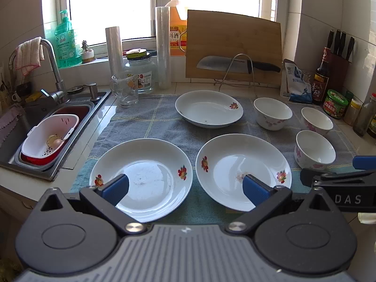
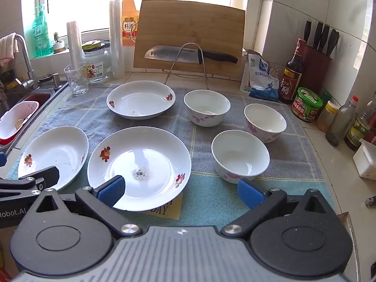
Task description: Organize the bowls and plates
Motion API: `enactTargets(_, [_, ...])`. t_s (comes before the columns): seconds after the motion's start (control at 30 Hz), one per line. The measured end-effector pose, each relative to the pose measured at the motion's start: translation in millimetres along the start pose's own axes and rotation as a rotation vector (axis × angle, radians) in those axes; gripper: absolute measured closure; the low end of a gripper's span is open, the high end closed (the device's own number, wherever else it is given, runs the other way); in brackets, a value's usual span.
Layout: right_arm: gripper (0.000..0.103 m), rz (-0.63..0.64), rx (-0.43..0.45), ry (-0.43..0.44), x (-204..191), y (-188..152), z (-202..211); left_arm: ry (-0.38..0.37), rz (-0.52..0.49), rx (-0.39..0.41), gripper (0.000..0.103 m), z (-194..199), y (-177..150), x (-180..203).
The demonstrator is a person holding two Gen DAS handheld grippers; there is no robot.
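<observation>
Nothing yet stacked: three plates [image 2: 141,103] and three bowls [image 2: 239,156] lying apart on the grey cloth [image 2: 199,129], with left gripper [image 1: 185,189] and right gripper [image 2: 181,191] spread wide, empty, above the near plates

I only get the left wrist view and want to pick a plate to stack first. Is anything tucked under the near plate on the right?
Observer: Yes, a yellow card with printed letters pokes out from under that plate's near rim.
Operator: Is it clean in the middle? I can't see that part well.
Observer: No, a small grey patch of residue sits at its centre.
Operator: And the right gripper, open or shut?
Observer: The right gripper is open, its fingers wide apart and holding nothing.
</observation>
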State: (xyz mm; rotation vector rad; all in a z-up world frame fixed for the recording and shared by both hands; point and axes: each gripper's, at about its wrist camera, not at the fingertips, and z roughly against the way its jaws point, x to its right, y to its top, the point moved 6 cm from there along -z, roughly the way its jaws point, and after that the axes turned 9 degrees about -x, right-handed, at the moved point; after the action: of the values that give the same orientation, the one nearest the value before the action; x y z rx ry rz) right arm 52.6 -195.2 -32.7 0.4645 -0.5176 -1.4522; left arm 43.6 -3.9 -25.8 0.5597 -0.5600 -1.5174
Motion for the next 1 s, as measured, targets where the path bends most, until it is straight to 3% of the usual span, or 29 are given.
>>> enactTargets(1.0, [0.000,0.009,0.011,0.011,0.7,1.6,0.9,0.009,0.007,0.011,0.001,3.2,-0.9,1.3])
